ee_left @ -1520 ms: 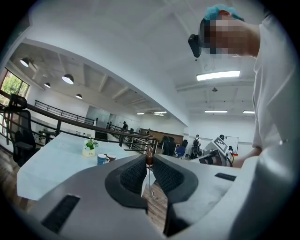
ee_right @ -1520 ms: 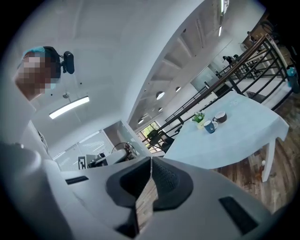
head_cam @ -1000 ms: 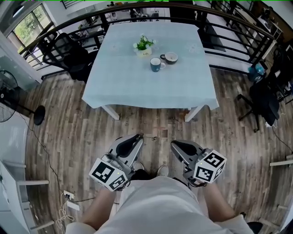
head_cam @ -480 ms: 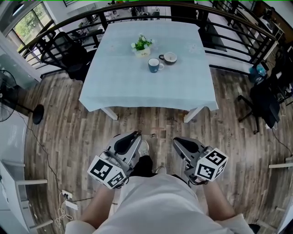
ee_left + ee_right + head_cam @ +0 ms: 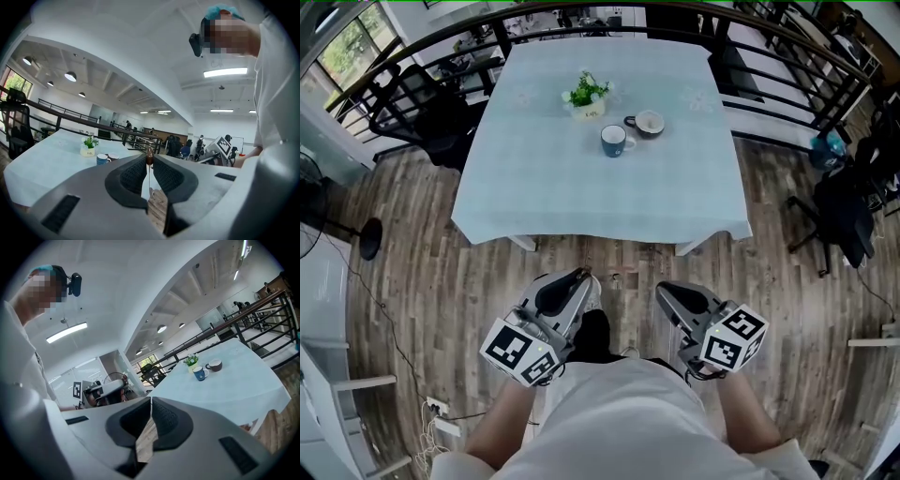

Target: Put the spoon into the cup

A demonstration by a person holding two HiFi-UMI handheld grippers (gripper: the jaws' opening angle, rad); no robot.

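A blue cup (image 5: 614,141) stands near the far middle of the table (image 5: 534,197), which is covered in a pale blue cloth. A brown cup with a white inside (image 5: 649,122) sits just right of and behind it. I cannot make out a spoon in any view. Both cups also show far off, the blue cup (image 5: 102,159) in the left gripper view and the blue cup (image 5: 200,373) in the right gripper view. My left gripper (image 5: 584,275) and right gripper (image 5: 661,290) hang over the wooden floor, well short of the table. Both are shut and hold nothing.
A small potted plant (image 5: 586,94) stands left of the cups. A black office chair (image 5: 422,112) is at the table's left, a dark railing (image 5: 787,56) runs behind it, and another chair (image 5: 844,206) stands at the right. A round fan base (image 5: 366,239) sits on the floor at left.
The table has drawn closer and now sits lower and larger in the head view. Both grippers keep their place in front of the person's body, still shut.
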